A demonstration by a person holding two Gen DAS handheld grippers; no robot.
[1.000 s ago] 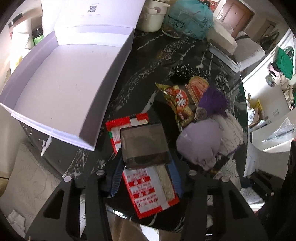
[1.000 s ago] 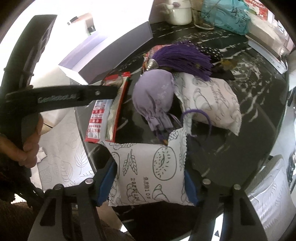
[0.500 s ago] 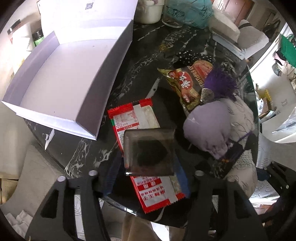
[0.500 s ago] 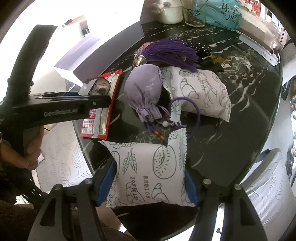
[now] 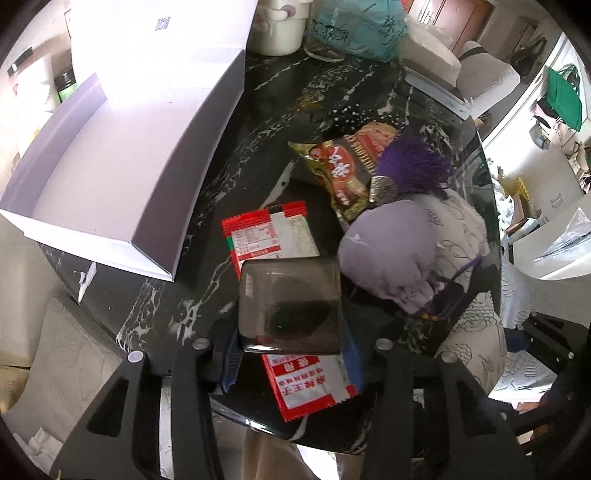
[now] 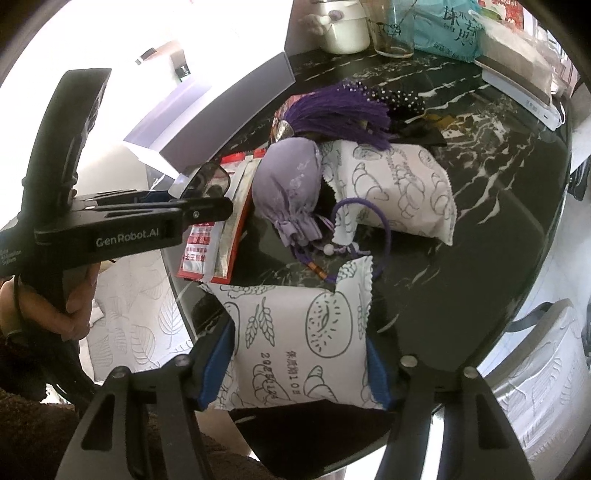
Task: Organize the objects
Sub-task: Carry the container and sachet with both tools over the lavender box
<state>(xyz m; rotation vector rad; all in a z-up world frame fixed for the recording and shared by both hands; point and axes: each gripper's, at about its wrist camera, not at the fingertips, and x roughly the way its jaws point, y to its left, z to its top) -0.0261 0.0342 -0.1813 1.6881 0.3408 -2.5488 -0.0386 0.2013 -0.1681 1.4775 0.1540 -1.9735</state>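
Observation:
A smoky translucent square case (image 5: 290, 302) sits between the blue pads of my left gripper (image 5: 290, 354), whose jaws are closing on it. The case hangs just above a red-and-white sachet (image 5: 273, 236) on the black marble table (image 5: 236, 155). From the right wrist view the left gripper (image 6: 207, 206) carries the case (image 6: 207, 181) at the left. My right gripper (image 6: 301, 365) has its jaws closing on a white pastry packet (image 6: 295, 332) with doodle prints, and both pads press its sides. A lilac drawstring pouch (image 6: 291, 184) lies just beyond.
An open white box (image 5: 92, 166) stands at the table's left. A brown snack bag (image 5: 340, 166), a purple tassel (image 5: 413, 166) and a second white pastry packet (image 6: 399, 192) crowd the middle. A mug (image 5: 280, 26), a glass (image 5: 328, 37) and a teal bag (image 5: 373, 33) stand at the back.
The left jaws widened briefly around the case and have narrowed again. The case now shows in the right wrist view. The right gripper keeps its packet.

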